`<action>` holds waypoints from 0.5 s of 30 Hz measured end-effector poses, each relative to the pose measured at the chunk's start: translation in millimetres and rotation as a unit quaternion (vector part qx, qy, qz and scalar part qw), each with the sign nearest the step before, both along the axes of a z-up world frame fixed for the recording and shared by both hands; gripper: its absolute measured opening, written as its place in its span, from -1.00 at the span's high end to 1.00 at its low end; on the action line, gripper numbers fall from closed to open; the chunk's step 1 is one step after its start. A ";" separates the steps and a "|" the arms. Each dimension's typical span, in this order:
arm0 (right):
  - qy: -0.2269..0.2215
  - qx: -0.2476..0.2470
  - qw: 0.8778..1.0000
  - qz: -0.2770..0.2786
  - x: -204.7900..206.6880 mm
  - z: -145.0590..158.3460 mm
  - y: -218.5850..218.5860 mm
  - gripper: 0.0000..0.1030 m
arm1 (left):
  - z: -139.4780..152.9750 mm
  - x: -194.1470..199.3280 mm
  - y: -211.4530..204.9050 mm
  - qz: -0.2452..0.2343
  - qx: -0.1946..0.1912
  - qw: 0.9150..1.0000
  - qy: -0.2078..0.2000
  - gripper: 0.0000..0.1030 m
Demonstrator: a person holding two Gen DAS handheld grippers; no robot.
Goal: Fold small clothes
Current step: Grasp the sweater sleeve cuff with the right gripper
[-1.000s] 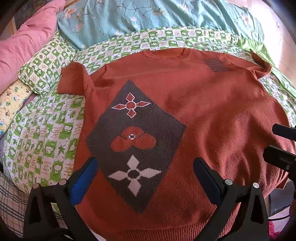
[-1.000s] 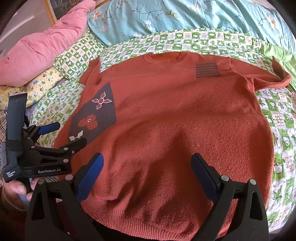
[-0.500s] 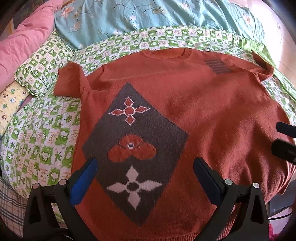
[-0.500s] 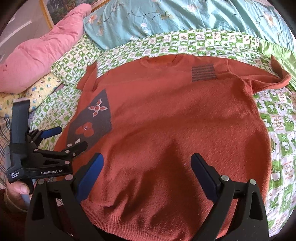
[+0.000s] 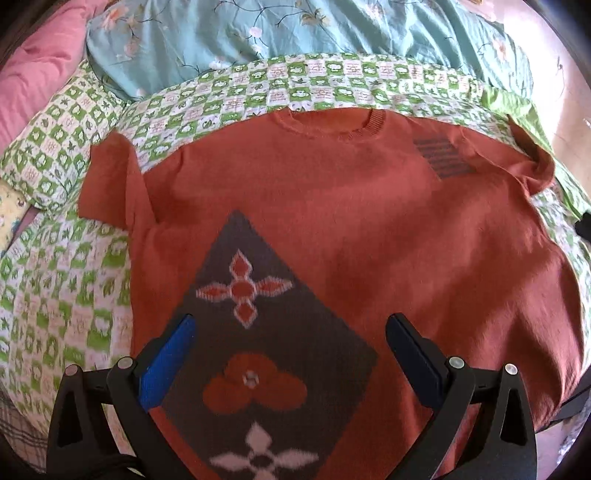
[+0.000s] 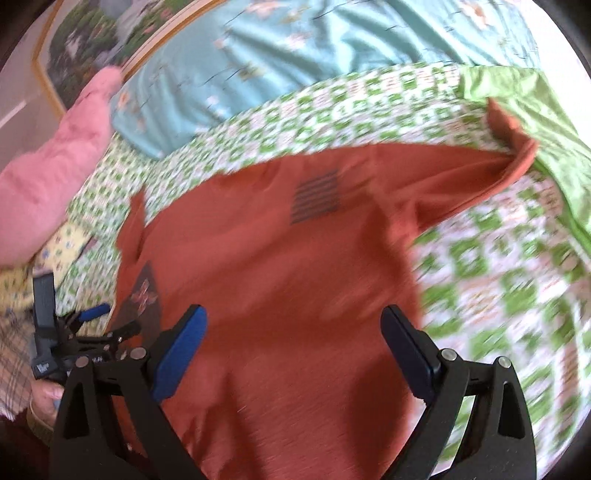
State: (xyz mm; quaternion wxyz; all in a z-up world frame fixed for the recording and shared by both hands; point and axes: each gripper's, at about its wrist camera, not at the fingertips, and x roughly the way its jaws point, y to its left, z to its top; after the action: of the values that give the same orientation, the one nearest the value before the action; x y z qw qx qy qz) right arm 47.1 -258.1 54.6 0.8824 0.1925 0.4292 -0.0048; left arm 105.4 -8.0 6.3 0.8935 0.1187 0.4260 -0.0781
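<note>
A rust-orange knit sweater (image 5: pixel 332 206) lies flat, front up, on the bed, collar at the far side. It has a dark diamond panel with flower motifs (image 5: pixel 258 354) and a small striped patch (image 5: pixel 441 158). My left gripper (image 5: pixel 291 354) is open and empty, hovering over the diamond panel near the hem. My right gripper (image 6: pixel 293 347) is open and empty over the sweater's (image 6: pixel 280 258) right half, near its side edge. The left gripper also shows at the left in the right wrist view (image 6: pixel 94 325). The right sleeve (image 6: pixel 480 173) lies spread out to the far right.
The bed is covered by a green-and-white checked sheet (image 5: pixel 66 288). A light blue floral quilt (image 5: pixel 295 33) lies bunched at the far side, a pink pillow (image 6: pixel 48 177) at far left. A framed picture (image 6: pixel 85 48) hangs behind. A green cloth (image 6: pixel 535 110) lies at far right.
Both grippers have moved forward over the sweater, away from the hem. The right gripper has also swung to the right, toward the sweater's side and right sleeve; its view is blurred by motion.
</note>
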 end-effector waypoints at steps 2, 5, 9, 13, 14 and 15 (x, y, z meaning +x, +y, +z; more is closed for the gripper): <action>-0.014 0.003 1.000 -0.019 5.4 6.3 -26.7 -0.84 | 1.3 12.5 -0.3 0.002 -0.002 1.000 0.002 -0.99; -0.024 -0.011 0.998 -0.051 17.5 16.0 -70.4 -0.84 | 4.0 31.2 0.6 0.007 -0.004 1.000 0.005 -0.99; -0.031 -0.009 0.995 -0.099 35.7 23.2 -134.1 -0.77 | 11.8 52.6 4.6 0.022 -0.008 1.000 -0.003 -0.99; -0.029 -0.012 0.988 -0.150 55.8 26.1 -203.4 -0.62 | 18.4 76.6 8.3 0.038 -0.021 0.999 -0.002 -0.99; -0.025 -0.014 0.986 -0.161 58.9 25.8 -215.3 -0.57 | 18.5 81.6 8.7 0.041 -0.022 0.999 0.000 -0.99; -0.025 -0.012 0.985 -0.173 64.7 23.8 -233.1 -0.51 | 19.9 84.8 9.3 0.044 -0.027 0.999 0.001 -0.99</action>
State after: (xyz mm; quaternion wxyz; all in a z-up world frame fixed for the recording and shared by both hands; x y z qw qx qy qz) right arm 111.8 -491.2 78.4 0.8809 0.2534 0.3673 -0.1575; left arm 190.2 1.4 26.3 0.8986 0.0760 0.4291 -0.0505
